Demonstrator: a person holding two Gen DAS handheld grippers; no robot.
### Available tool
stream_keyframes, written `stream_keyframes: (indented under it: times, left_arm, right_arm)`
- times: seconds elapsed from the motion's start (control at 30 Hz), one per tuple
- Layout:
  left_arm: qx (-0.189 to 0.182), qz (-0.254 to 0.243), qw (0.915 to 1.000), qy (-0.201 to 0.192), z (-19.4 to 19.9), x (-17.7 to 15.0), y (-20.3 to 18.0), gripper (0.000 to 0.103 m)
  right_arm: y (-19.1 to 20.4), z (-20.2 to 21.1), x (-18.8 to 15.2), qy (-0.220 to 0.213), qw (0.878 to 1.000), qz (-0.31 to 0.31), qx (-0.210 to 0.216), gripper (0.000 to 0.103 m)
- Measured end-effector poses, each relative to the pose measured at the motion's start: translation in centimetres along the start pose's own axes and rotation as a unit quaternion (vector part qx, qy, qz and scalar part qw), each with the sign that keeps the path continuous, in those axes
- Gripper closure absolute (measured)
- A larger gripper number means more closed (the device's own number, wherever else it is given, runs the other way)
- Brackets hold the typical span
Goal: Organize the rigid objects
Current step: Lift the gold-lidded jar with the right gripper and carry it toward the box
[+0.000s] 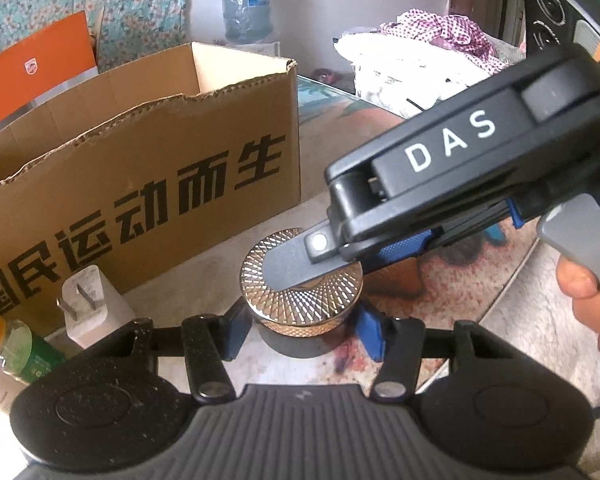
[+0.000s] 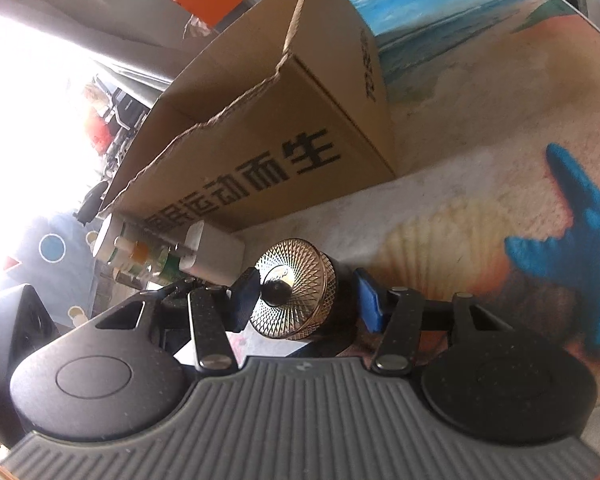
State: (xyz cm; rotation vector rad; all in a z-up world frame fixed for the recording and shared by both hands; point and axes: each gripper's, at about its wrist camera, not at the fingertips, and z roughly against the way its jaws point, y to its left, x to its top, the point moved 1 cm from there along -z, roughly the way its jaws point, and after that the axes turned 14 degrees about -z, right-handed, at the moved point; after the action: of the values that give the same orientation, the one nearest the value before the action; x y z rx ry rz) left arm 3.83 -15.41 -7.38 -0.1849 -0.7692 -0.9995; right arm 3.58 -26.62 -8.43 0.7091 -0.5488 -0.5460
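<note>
Early in the job, by the look of it. Round jar (image 1: 300,280) with a patterned gold lid, not yet put away: down on the table (image 1: 440,292), right between the fingers of the left claw (image 1: 300,332). About half open, that claw, one blue pad close on each side of the lid's rim. Cannot tell whether the pads press or only stand beside it.

Same jar between the fingers of the right claw (image 2: 306,304) too, reaching in from the left claw's right. One flat finger laid across the lid's top, the other just off the jar's dark body. Also roughly half open; hard to say if anything is truly gripped.

Straight ahead of both claws, just beyond the jar: open cardboard box (image 1: 140,160) with a torn top edge, most likely the place for everything. Nothing visible inside from these angles.

Left of the left claw, against the box wall: white charger plug (image 1: 88,304) and a couple of small bottles (image 1: 16,344), untouched.

Still to do, judging from this: secure the jar, lift it, carry it over the box edge, then handle the plug and bottles.
</note>
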Motion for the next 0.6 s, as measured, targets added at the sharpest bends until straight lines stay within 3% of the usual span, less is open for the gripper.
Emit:
stream_keyframes:
  times: [0.6]
  left_arm:
    - [0.001, 0.016, 0.9998, 0.015, -0.77, 0.85, 0.31, 0.046]
  right_arm:
    - [-0.16, -0.07, -0.02, 0.004, 1.000, -0.011, 0.000, 0.048]
